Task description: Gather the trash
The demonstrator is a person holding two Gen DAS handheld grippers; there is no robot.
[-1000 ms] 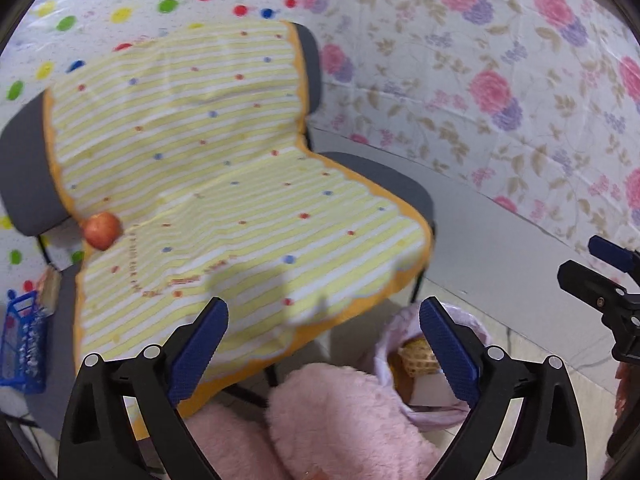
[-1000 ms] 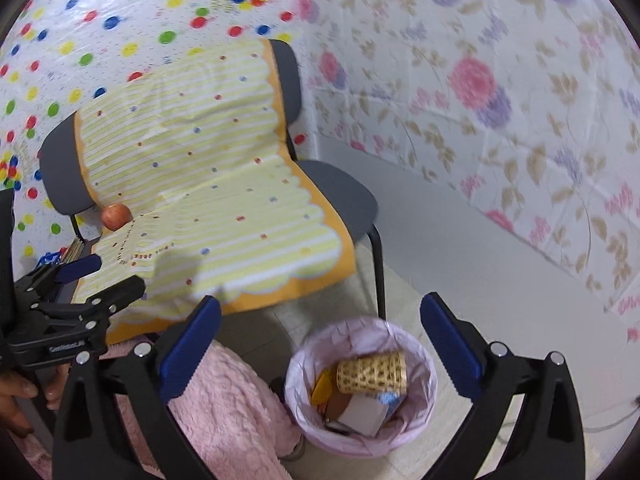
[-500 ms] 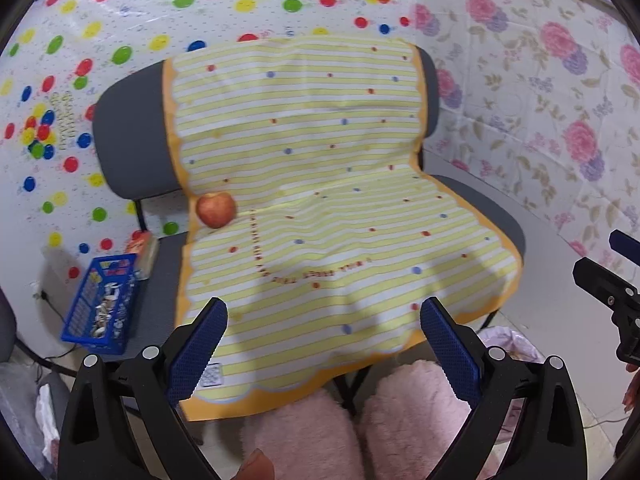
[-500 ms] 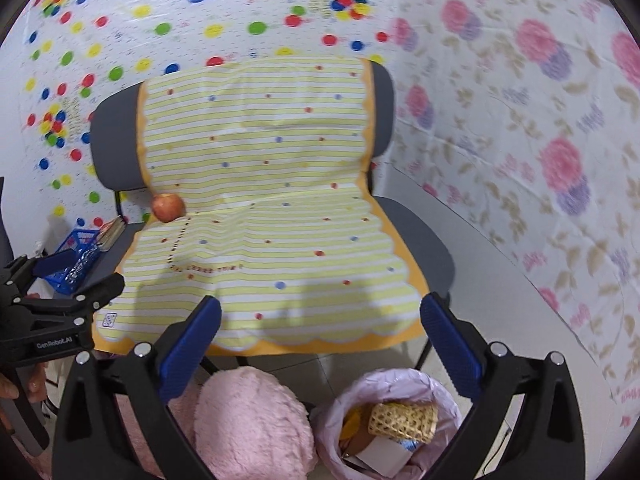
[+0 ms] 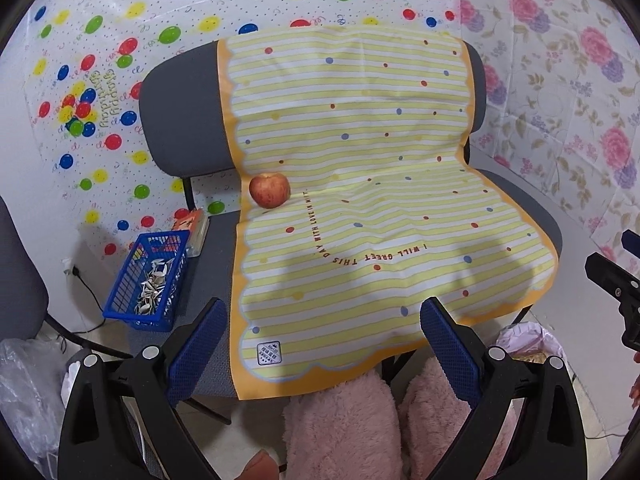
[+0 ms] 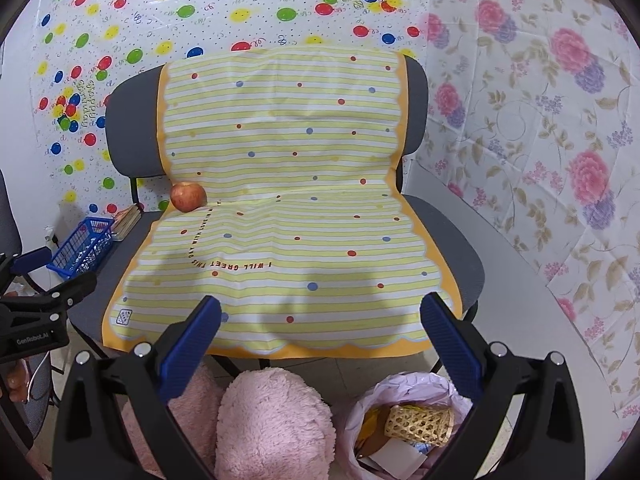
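A red apple (image 5: 269, 190) lies at the back left of a grey chair's seat, on a yellow striped cloth (image 5: 360, 200); it also shows in the right wrist view (image 6: 187, 196). A pink-lined trash bin (image 6: 404, 424) with a woven cup and papers stands on the floor below the seat's front right; its rim shows in the left wrist view (image 5: 528, 338). My left gripper (image 5: 322, 344) is open and empty, in front of the seat edge. My right gripper (image 6: 320, 336) is open and empty, above the seat's front edge.
A blue basket (image 5: 150, 280) with small scraps sits on a second chair seat to the left, with a booklet (image 5: 192, 224) behind it. Pink fluffy slippers (image 6: 272, 420) are on the floor below. Balloon and flower sheets cover the walls. A clear bag (image 5: 24, 392) lies lower left.
Both views have swung left and up from the bin toward the chair. The apple and the blue basket have come more into the middle. Both grippers stay open.
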